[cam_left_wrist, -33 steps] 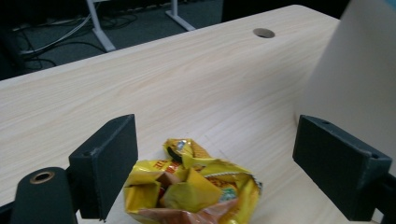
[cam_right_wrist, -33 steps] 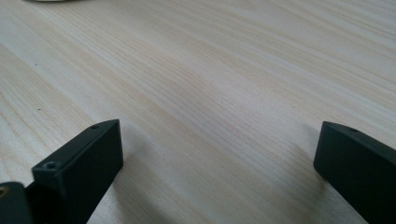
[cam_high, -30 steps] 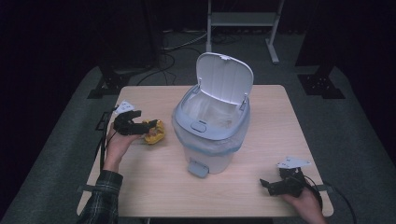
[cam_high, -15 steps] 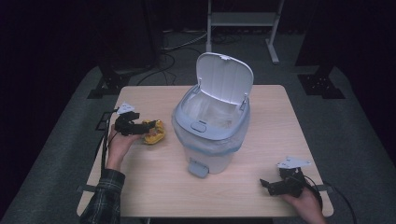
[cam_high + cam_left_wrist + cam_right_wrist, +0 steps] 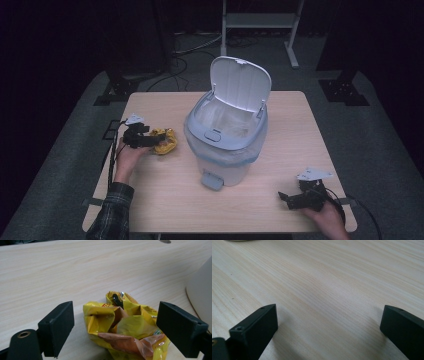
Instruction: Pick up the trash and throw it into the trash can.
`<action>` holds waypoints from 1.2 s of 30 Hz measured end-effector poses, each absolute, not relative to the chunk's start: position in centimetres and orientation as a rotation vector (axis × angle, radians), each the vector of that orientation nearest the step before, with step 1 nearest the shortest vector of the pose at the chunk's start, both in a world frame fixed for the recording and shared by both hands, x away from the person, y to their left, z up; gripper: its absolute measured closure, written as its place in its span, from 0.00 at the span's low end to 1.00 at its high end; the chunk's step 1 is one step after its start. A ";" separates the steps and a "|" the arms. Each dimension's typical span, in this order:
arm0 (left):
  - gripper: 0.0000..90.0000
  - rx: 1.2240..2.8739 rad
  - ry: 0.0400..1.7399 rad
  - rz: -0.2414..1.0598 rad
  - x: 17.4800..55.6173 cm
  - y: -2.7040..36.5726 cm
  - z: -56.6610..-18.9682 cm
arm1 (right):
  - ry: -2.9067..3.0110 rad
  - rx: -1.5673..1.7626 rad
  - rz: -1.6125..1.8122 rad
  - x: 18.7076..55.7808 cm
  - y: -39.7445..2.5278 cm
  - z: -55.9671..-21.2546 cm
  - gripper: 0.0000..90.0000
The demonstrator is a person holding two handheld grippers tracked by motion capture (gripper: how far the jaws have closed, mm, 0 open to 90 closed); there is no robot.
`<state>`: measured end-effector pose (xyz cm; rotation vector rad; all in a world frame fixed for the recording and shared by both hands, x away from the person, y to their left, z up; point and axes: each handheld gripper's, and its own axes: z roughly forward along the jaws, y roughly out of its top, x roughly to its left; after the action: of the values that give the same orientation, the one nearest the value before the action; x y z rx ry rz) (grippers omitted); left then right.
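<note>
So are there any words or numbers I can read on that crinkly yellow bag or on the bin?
Crumpled yellow foil snack wrapper: red letters along a fold at the top, too creased and small to read.
White plastic pedal bin with its lid up: no words or numbers to be seen.
Light wooden table: none.

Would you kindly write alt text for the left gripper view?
A crumpled yellow snack wrapper lies on a pale wooden table between the open black jaws of the left gripper. A white bin's wall curves in at right.
</note>
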<state>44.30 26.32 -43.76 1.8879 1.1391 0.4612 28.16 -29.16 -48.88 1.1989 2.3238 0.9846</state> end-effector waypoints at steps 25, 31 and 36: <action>0.32 1.931 1.116 0.398 44.6 25.5 -44.7 | 2.324 1.199 0.985 28.2 -29.2 -48.9 0.00; 0.43 1.946 1.121 0.391 44.6 25.7 -44.8 | 2.324 1.199 0.985 28.2 -29.2 -48.9 0.00; 0.51 1.955 1.126 0.389 44.6 25.5 -44.9 | 2.324 1.199 0.984 28.2 -29.2 -48.9 0.00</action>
<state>44.60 25.51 -44.86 1.9545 1.1259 0.3887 28.16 -29.16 -48.87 1.1991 2.3238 0.9845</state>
